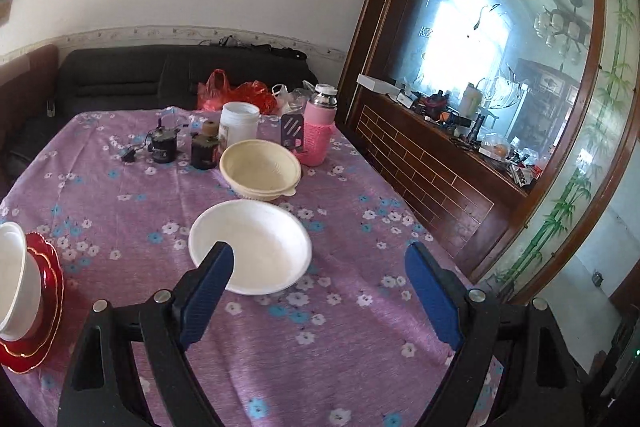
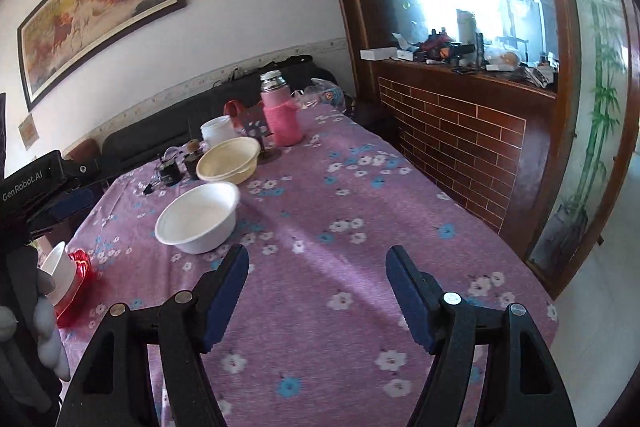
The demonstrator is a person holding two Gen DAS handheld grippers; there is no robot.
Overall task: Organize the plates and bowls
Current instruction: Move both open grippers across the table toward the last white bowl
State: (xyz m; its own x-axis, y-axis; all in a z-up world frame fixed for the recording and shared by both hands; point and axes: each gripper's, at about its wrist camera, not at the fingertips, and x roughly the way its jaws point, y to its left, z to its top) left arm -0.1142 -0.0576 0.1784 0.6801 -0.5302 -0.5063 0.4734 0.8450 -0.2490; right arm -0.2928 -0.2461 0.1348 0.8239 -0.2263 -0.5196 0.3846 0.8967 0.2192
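Note:
A white bowl (image 1: pixel 256 247) sits on the purple flowered tablecloth, just ahead of my left gripper (image 1: pixel 320 259), which is open and empty above the table. A cream bowl (image 1: pixel 260 169) stands just behind the white one. At the left edge a small white bowl (image 1: pixel 16 279) rests on red scalloped plates (image 1: pixel 44 323). My right gripper (image 2: pixel 316 261) is open and empty over bare cloth. The right wrist view shows the white bowl (image 2: pixel 198 217), the cream bowl (image 2: pixel 228 161), the small white bowl (image 2: pixel 60 269) on the red plates (image 2: pixel 78 287), and the left gripper's body at the far left.
At the table's far end stand a pink-sleeved flask (image 1: pixel 320 125), a white tub (image 1: pixel 239 123), two small dark jars (image 1: pixel 164 145) and red plastic bags (image 1: pixel 240 93). A dark sofa (image 1: pixel 160 75) lies behind. A wooden brick-pattern partition (image 1: pixel 432 163) borders the table's right side.

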